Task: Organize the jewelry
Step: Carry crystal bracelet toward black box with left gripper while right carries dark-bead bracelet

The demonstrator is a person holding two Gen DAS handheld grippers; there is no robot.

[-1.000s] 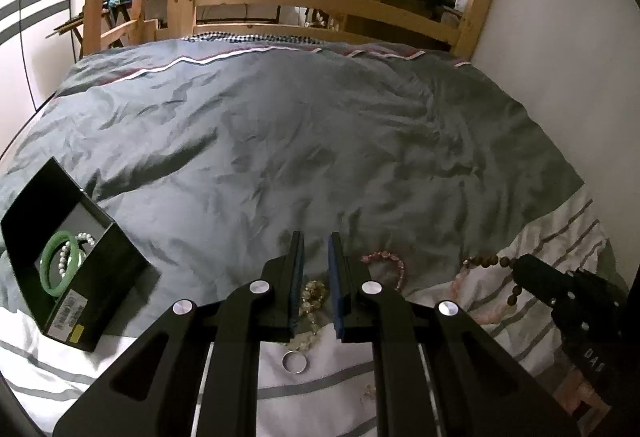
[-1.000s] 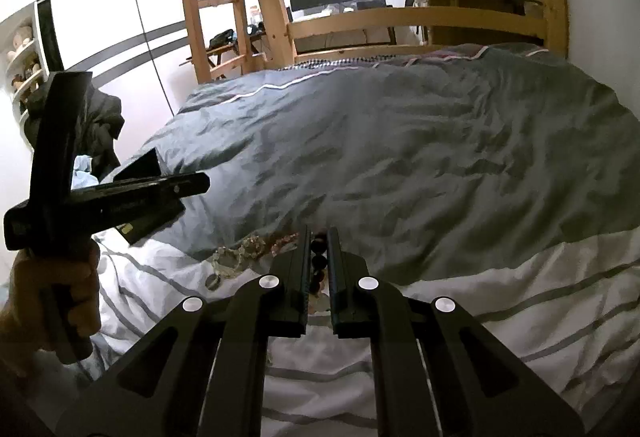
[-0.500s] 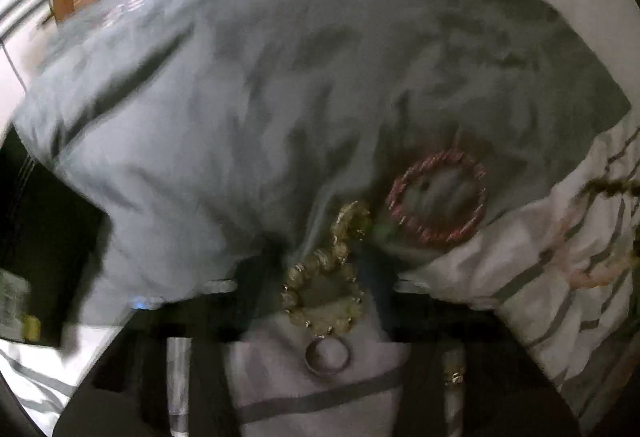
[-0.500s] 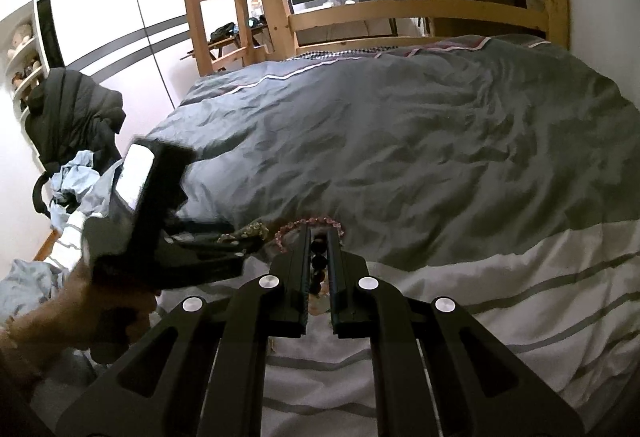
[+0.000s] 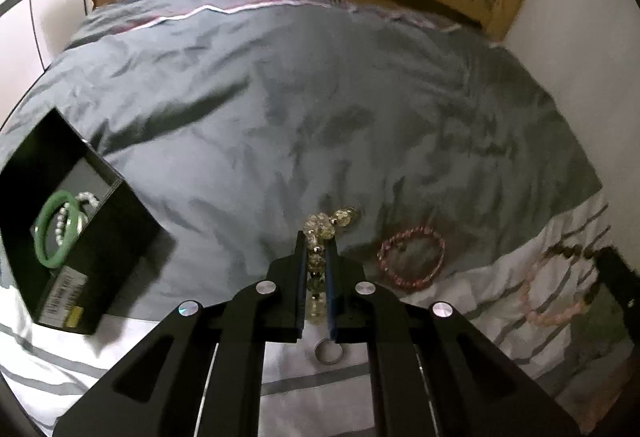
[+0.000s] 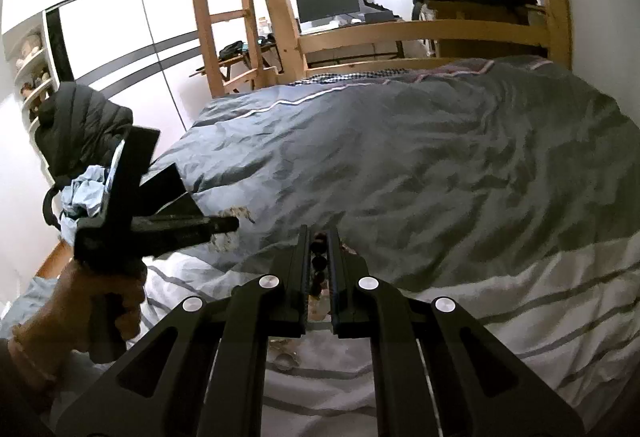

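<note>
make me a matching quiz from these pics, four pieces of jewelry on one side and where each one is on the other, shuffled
Things:
1. green bangle
2. yellow bead bracelet
3. pink bracelet
4. dark bead strand

Places:
A. lying loose on the grey duvet, right of the left gripper
B. between the right gripper's jaws
C. inside the black box
D. between the left gripper's jaws

Pairs: 1-C, 2-D, 3-A, 4-B
</note>
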